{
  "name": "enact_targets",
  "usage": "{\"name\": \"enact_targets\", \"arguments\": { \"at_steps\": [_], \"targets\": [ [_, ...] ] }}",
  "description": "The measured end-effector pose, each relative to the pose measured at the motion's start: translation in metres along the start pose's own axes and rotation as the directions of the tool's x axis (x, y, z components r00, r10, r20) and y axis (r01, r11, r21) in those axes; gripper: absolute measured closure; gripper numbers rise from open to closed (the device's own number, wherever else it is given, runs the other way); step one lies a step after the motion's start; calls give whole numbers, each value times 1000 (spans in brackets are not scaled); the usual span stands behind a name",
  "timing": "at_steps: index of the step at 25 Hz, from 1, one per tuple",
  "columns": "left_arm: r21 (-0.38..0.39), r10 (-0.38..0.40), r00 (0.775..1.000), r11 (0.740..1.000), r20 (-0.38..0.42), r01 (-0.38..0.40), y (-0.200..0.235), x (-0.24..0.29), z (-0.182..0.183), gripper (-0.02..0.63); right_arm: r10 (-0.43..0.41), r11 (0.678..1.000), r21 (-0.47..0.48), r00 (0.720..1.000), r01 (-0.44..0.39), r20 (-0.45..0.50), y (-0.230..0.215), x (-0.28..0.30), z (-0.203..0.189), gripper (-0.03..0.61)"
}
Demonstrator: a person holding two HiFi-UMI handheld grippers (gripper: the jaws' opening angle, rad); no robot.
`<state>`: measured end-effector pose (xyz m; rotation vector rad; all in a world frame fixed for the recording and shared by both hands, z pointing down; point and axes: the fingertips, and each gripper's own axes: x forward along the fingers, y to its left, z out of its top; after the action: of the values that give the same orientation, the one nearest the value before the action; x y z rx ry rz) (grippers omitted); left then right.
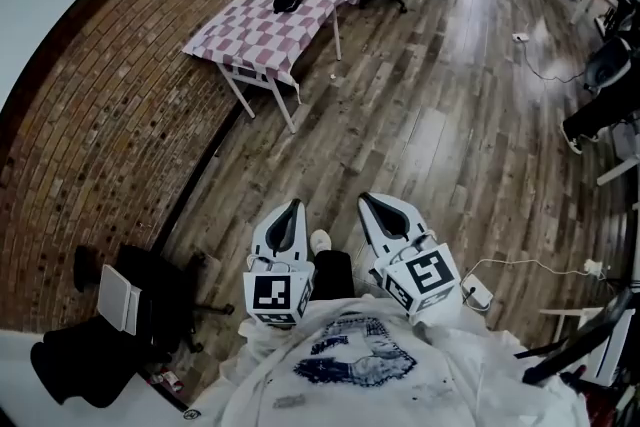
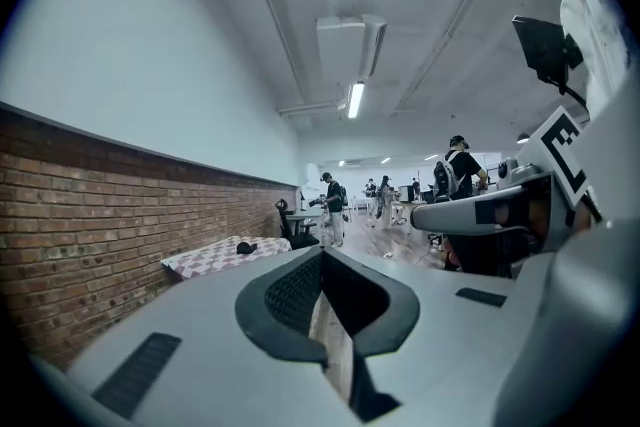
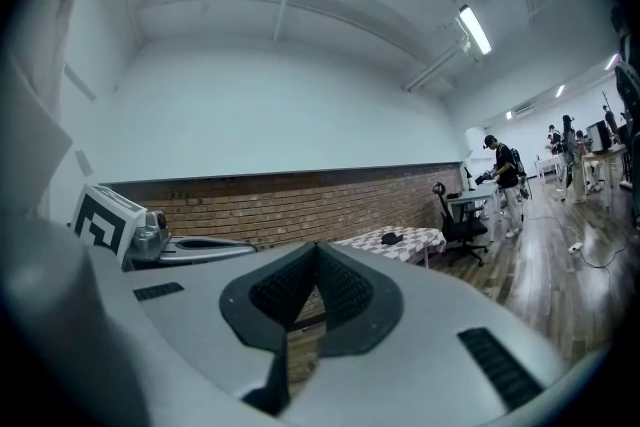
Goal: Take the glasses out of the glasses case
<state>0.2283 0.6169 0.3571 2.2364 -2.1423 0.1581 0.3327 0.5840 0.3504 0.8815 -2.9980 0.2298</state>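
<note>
Glasses case (image 1: pixel 288 2) is my reading of the small dark lump on the checked cloth (image 1: pixel 240 40) of the desk (image 1: pixel 268 73). It lies toward the desk's far end, beside the brick wall (image 1: pixel 90 115) and well apart from you across the wooden floor (image 1: pixel 430 125). From here it is too small to tell whether it is hard or soft, or open or closed, and the glasses themselves cannot be seen.

Your left hand-held gripper (image 1: pixel 292 205) has its jaws pressed together with nothing between them. Your right hand-held gripper (image 1: pixel 366 199) is the same, closed and empty. Both are held close in front of your body and point roughly level toward the desk.

Expect a light case that will probably skid on the cloth if you push it from one side. Pin the base with one hand-held gripper and work the lid with the other. The glasses are likely thin, springy and easy to bend or scratch. Take them by the bridge or a folded arm near the hinge, never across a lens, and close gently.
</note>
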Motion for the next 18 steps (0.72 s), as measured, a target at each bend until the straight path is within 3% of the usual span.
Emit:
{"name": "enact_targets", "arguments": {
  "at_steps": [18],
  "targets": [
    [-7,-41,999,999,26,41,175,176,13,604,-27,999,-20,999,27,-32,-55,235,21,565]
  ]
}}
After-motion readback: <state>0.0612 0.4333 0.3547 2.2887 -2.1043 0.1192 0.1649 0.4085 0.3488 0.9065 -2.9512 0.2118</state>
